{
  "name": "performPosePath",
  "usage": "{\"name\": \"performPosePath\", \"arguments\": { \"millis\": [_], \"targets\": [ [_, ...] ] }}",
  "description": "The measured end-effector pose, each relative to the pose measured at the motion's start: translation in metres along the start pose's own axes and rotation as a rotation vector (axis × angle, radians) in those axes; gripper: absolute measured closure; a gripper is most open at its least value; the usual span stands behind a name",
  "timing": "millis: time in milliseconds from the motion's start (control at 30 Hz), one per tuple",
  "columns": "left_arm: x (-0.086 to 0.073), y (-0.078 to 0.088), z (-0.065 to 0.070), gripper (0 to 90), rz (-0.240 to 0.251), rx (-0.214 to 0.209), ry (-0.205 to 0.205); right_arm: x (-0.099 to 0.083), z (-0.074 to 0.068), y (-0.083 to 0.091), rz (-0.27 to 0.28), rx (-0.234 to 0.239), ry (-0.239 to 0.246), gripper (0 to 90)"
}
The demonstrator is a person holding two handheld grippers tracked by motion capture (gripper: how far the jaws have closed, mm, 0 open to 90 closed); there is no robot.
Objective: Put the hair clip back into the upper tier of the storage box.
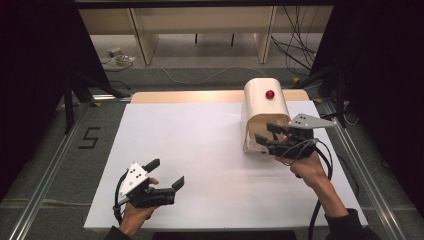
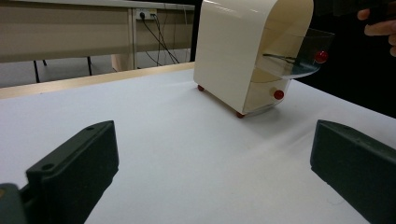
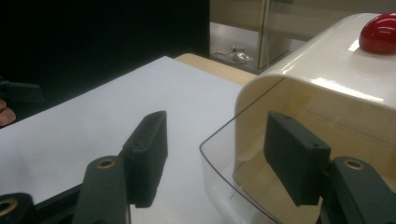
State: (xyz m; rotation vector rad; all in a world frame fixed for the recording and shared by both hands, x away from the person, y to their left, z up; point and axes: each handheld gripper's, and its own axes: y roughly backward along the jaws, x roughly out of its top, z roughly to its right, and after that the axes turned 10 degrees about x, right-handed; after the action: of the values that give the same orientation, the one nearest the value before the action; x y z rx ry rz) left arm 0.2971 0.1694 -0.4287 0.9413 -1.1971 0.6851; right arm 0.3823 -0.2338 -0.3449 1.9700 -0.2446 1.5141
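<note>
Here, right hand-held gripper (image 1: 268, 134) level at bread bin (image 1: 265, 107)

The right tongs (image 1: 271, 137) and hand cover the cream box's (image 1: 265, 107) open front and clear flap.

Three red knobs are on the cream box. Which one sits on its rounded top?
The big red knob on the cream box. The other two are smaller, at the front: one on the clear flap, one lower down.

box (image 1: 263, 107): cream | knob (image 1: 270, 94): red | flap (image 2: 299, 53): seemingly clear | tongs (image 1: 272, 136): black
</note>
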Motion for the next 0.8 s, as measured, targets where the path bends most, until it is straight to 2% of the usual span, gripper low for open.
{"name": "performPosePath", "arguments": {
  "millis": [267, 500, 800],
  "targets": [
    [0.0, 0.0, 0.0, 0.6, -0.003, -0.001, 0.0, -0.003, -0.004, -0.002, 0.016, -0.001, 0.002, 36.5],
    [0.0, 0.0, 0.001, 0.6, -0.006, -0.005, 0.001, -0.007, -0.009, -0.003, 0.053, -0.013, 0.01, 35.0],
    [0.0, 0.0, 0.0, 0.7, -0.01, -0.008, -0.003, -0.009, -0.012, -0.003, 0.065, 0.006, 0.005, 29.0]
  ]
}}
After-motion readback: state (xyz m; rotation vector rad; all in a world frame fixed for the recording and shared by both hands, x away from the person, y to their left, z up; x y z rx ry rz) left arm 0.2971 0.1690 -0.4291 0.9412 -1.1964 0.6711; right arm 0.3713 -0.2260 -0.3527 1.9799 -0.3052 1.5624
